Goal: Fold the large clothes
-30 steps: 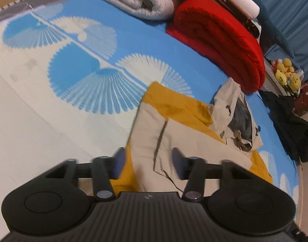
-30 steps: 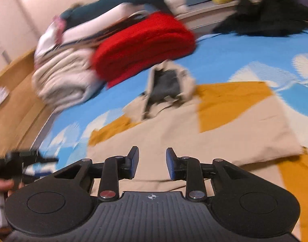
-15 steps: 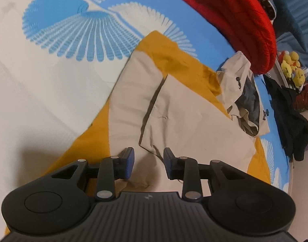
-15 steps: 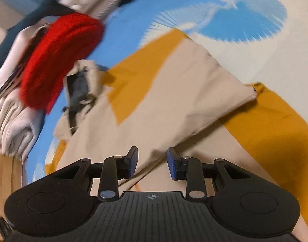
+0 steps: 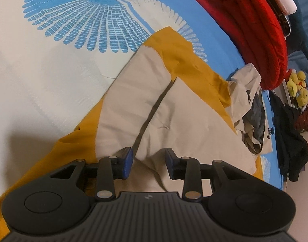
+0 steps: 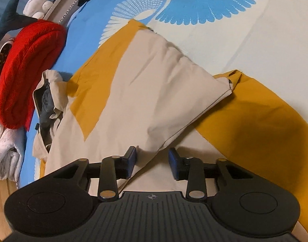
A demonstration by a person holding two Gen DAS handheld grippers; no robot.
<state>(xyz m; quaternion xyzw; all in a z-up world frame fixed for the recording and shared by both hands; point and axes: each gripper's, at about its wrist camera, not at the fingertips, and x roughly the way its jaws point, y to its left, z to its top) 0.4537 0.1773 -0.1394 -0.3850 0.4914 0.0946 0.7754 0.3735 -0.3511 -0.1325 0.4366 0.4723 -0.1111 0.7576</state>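
A beige and mustard-yellow jacket [image 5: 184, 125] lies spread on the bed, its sleeves folded in over the body and its hood [image 5: 246, 92] crumpled at the far end. My left gripper [image 5: 149, 157] hovers low over the near hem. Its jaws are opening, with a raised beige wrinkle between the fingers and neither pad pressing on it. In the right wrist view the jacket [image 6: 154, 90] shows a folded sleeve edge running down to my right gripper [image 6: 152, 155]. Those jaws are closing around that edge without pinching it. The hood [image 6: 51, 92] lies at the left.
A blue and white patterned bedsheet [image 5: 53, 70] lies under the jacket. A rolled red blanket [image 5: 255, 30] sits just beyond the hood, with pale folded bedding [image 6: 6, 151] beside it. Black clothing [image 5: 291, 141] and yellow plush toys [image 5: 297, 88] lie past the bed's edge.
Both grippers have come down close over the jacket's near end. The right view has rolled, so the red blanket now sits at the left. Fabric now lies between both pairs of fingers.
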